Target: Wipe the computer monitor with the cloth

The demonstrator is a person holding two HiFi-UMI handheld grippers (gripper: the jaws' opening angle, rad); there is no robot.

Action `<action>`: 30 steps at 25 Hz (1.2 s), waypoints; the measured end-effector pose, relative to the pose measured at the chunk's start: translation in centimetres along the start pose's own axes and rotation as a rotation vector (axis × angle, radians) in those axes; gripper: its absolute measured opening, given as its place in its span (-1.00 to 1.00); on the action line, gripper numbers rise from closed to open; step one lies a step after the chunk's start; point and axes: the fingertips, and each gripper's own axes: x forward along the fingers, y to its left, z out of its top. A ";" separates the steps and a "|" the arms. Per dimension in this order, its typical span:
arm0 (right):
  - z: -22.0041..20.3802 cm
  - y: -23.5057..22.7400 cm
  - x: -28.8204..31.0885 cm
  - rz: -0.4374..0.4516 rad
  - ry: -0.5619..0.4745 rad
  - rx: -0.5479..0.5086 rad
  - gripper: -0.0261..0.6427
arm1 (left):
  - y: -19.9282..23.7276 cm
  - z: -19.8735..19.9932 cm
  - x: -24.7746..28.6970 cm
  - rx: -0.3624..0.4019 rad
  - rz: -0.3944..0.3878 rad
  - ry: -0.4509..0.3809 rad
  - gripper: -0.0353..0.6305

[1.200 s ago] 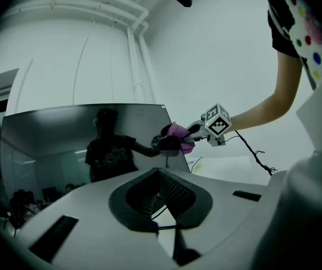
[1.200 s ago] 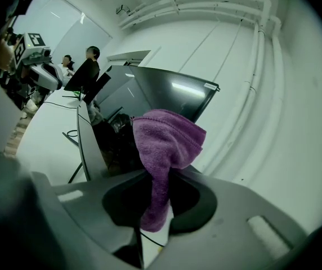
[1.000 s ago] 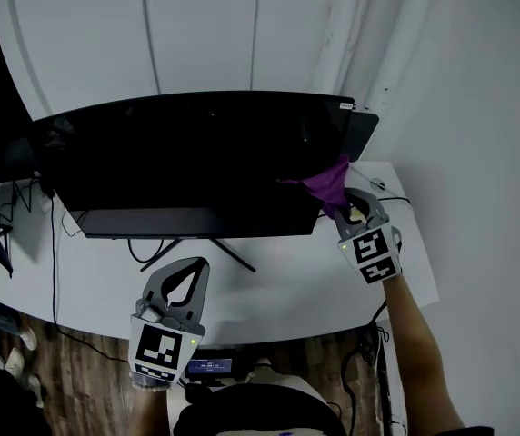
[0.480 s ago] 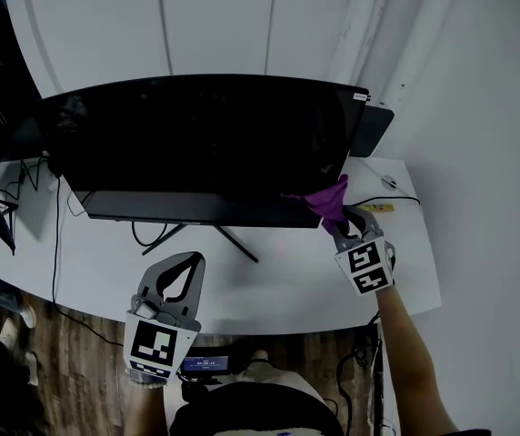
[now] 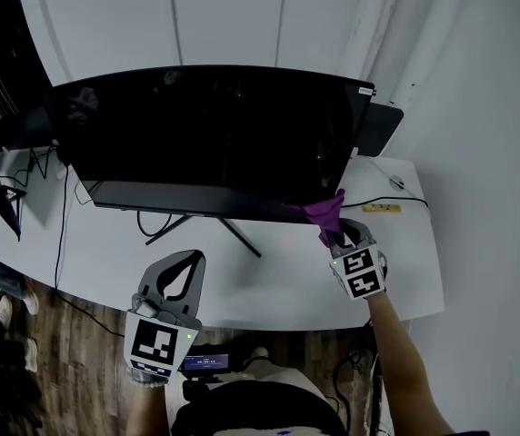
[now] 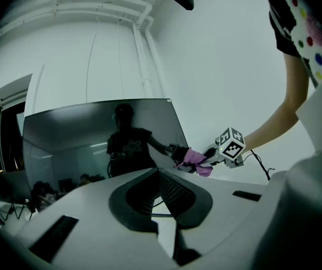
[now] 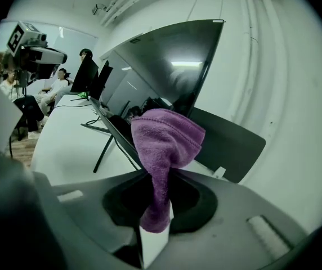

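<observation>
Below the monitor (image 5: 205, 139), the left gripper (image 5: 191, 263) hangs empty, jaws together, evidently held clear of the work. At the monitor's lower right corner, the right gripper (image 5: 337, 235) clamps the purple cloth (image 5: 325, 211), its bunched end pressed to the screen's bottom edge, seemingly for wiping.

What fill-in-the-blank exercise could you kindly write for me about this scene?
1. The right tool is shut on a ____ cloth.
2. The cloth sits at the lower ____ corner of the monitor, as the head view shows it.
3. The left tool has its jaws together and holds ____.

Missing words: purple; right; nothing.
</observation>
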 end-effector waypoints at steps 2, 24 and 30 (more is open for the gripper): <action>-1.2 0.1 0.3 0.004 0.013 0.030 -0.72 | -0.3 0.2 -0.1 -0.008 0.007 -0.005 -0.88; -3.0 4.5 3.4 0.085 0.001 0.621 -0.72 | 0.1 -1.3 -2.0 -0.015 0.077 0.019 -0.88; -1.4 6.6 4.7 0.099 0.008 0.624 -0.72 | 2.4 -2.3 -3.2 -0.016 0.086 0.026 -0.88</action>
